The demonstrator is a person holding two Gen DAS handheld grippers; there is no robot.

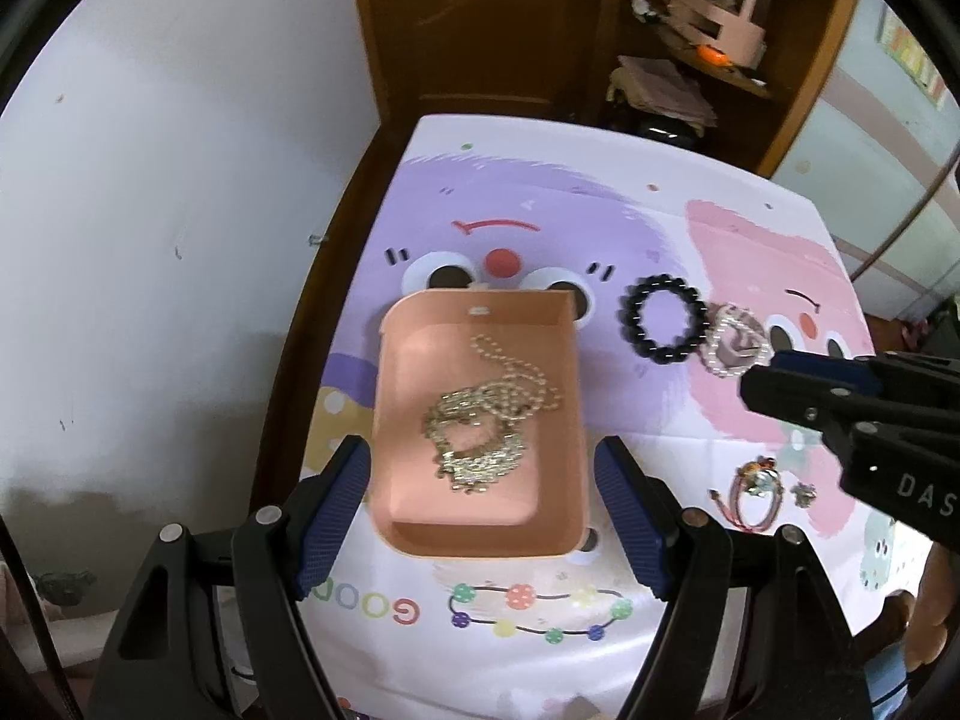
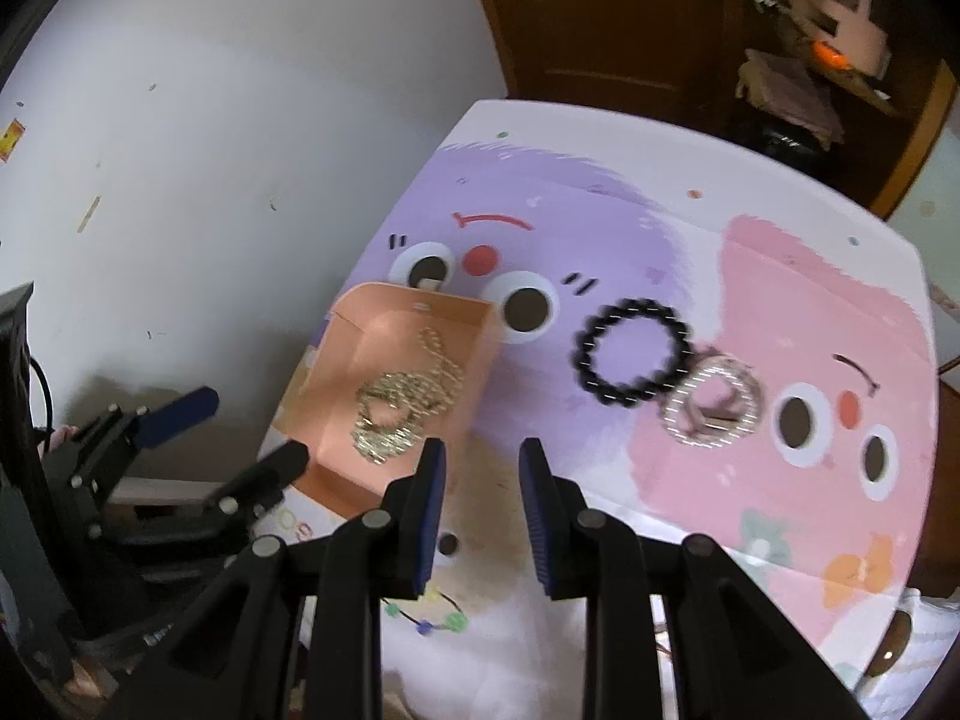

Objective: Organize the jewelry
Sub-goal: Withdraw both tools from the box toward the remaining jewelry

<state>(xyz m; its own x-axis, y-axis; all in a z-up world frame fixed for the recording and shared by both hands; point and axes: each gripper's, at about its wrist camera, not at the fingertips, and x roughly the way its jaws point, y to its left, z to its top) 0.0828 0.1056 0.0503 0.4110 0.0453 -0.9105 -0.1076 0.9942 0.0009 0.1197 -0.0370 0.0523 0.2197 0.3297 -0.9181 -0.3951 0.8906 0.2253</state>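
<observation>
A pink tray [image 1: 414,528] sits on the cartoon-print table cover and holds a gold chain necklace [image 1: 480,420]. My left gripper [image 1: 480,498] is open, its fingers on either side of the tray's near end. A black bead bracelet [image 1: 663,324] and a pearl bracelet [image 1: 738,342] lie right of the tray. A red cord bracelet [image 1: 753,492] and a small charm [image 1: 803,492] lie nearer. My right gripper [image 2: 483,510] is open and empty above the cover, right of the tray [image 2: 312,468], short of the black bracelet [image 2: 630,357] and pearl bracelet [image 2: 714,405]. It also shows in the left wrist view [image 1: 762,384].
A white wall stands to the left. A wooden door and a shelf unit [image 1: 720,60] with a pink organiser stand behind the table. The table's far edge [image 1: 600,132] and right edge [image 2: 924,300] are in view.
</observation>
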